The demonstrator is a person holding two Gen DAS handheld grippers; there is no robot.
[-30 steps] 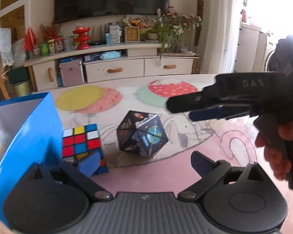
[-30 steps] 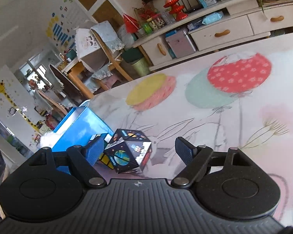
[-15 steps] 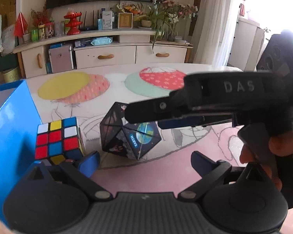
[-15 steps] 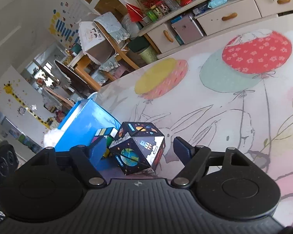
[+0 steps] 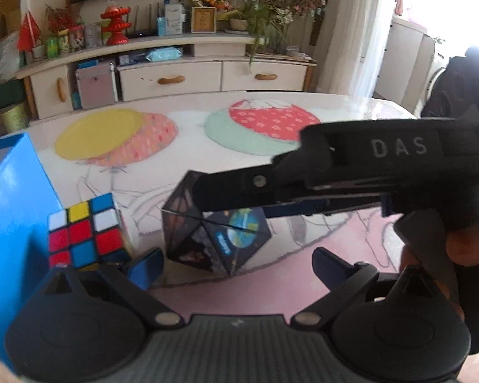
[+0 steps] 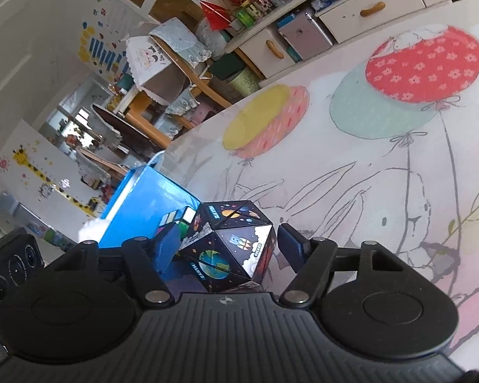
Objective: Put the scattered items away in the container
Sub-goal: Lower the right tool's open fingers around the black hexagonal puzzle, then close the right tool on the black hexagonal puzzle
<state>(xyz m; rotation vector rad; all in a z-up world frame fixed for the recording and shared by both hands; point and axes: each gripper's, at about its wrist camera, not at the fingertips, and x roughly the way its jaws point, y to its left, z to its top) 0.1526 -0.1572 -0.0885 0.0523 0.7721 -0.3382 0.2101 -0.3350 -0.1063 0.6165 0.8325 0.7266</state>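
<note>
Right gripper (image 6: 226,242): jaws apart, straddling space-print puzzle (image 6: 230,245). Left gripper (image 5: 236,263): apart, empty. Risk: angled faces slipping; colour cube (image 5: 86,233) knocked against blue box (image 5: 12,210).

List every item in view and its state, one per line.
Space cube: on the table, between the right gripper's open jaws, not yet gripped.
Colour cube: on the table beside the blue box, untouched.
Blue box: upright, open-topped.
Right gripper: open.
Left gripper: open, empty.
</note>
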